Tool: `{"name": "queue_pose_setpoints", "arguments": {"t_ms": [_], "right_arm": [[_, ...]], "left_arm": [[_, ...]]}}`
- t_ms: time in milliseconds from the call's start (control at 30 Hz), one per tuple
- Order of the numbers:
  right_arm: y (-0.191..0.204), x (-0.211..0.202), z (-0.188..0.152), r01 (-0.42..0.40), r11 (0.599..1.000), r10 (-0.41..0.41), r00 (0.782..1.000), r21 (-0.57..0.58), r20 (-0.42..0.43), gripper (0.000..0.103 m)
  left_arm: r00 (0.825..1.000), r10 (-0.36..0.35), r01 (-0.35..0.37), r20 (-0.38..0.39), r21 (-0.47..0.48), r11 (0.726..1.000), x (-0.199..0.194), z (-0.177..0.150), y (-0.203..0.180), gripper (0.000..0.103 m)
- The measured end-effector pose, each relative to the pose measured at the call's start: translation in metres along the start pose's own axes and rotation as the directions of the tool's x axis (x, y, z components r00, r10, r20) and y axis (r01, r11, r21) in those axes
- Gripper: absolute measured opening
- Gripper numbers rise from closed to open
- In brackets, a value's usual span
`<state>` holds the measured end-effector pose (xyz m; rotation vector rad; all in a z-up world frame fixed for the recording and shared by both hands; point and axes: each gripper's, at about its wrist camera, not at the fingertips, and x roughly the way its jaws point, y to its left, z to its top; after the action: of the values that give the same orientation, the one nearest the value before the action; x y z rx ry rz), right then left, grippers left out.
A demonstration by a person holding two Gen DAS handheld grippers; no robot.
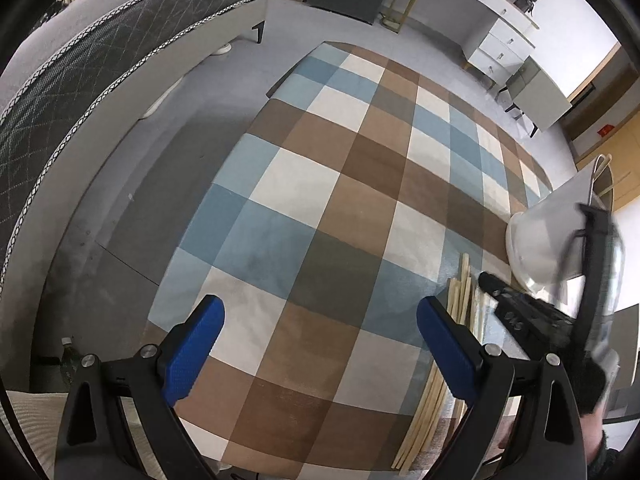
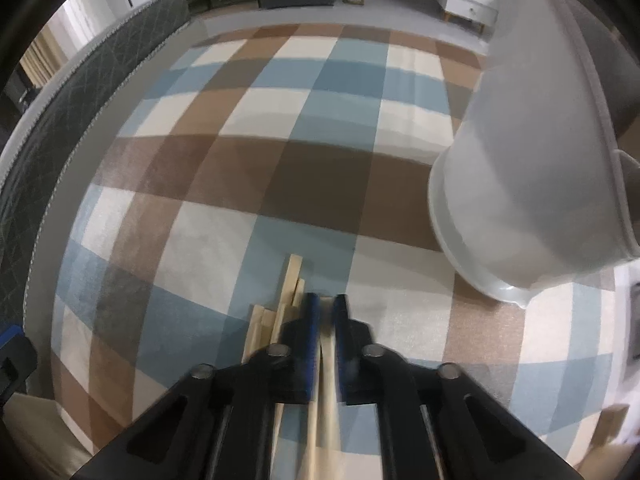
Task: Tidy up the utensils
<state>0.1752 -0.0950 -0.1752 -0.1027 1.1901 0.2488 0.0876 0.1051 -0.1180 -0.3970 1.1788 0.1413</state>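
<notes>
I'm gripping with my right gripper [image 2: 325, 304]: its blue pads are clamped on a chopstick [image 2: 329, 360] that is running back between the jaws toward the camera. The frame is motion-blurred, so I can't tell if it's one stick or two.

My left gripper [image 1: 320, 334] is spread wide and holding nothing, hovering over the checked surface [image 1: 320, 184] left of the pile.

The rest of the chopsticks [image 2: 276, 316] are lying loose on the surface, just beside the right gripper's left pad and fanned out ahead of it. In the left wrist view the same pile [image 1: 460, 300] is sitting just right of my left gripper's right pad.

The white holder [image 2: 520, 184] is standing on the surface ahead and to the right of the pile, near it but not touching. A couple of sticks seem to be poking out of its top in the left wrist view [image 1: 602, 168], but they're too small to be sure.

Step in hand, I reckon: pick from the pile, transfer to the holder. Most of the pile is still out, so the task is in its early-to-middle part.

Next move calls for lifting clear of the pile, swinging right over the holder's mouth, tipping the chopstick near vertical and only then releasing.
</notes>
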Motion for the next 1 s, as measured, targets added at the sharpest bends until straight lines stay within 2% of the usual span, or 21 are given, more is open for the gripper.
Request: {"name": "queue_pose_setpoints", "arguments": {"t_ms": [33, 300, 433, 533, 733, 1000], "right_arm": [[-0.001, -0.003, 0.0, -0.012, 1.0, 0.012, 1.0, 0.008, 0.009, 0.0], [-0.017, -0.028, -0.012, -0.075, 0.996, 0.071, 0.994, 0.05, 0.085, 0.0], [-0.017, -0.021, -0.017, -0.124, 0.992, 0.124, 0.992, 0.007, 0.009, 0.002], [-0.01, -0.01, -0.017, -0.122, 0.992, 0.12, 0.992, -0.042, -0.047, 0.003], [-0.003, 0.003, -0.015, -0.116, 0.99, 0.108, 0.989, -0.079, -0.098, 0.003], [0.005, 0.004, -0.008, -0.077, 0.989, 0.065, 0.993, -0.123, -0.097, 0.007]], "left_arm": [[1.0, 0.003, -0.003, -0.002, 0.004, 1.0, 0.001, -0.001, -0.001, 0.094], [0.999, 0.024, -0.022, -0.022, 0.068, 0.997, 0.01, -0.008, -0.014, 0.094], [0.999, 0.027, -0.025, -0.03, 0.062, 0.998, 0.011, -0.01, -0.014, 0.094], [0.999, 0.028, -0.026, -0.033, 0.051, 0.998, 0.011, -0.01, -0.012, 0.094], [0.999, 0.014, -0.013, -0.044, 0.036, 0.999, 0.011, -0.009, -0.008, 0.094], [0.998, -0.016, 0.017, -0.056, 0.031, 0.999, 0.008, -0.008, -0.009, 0.094]]}}
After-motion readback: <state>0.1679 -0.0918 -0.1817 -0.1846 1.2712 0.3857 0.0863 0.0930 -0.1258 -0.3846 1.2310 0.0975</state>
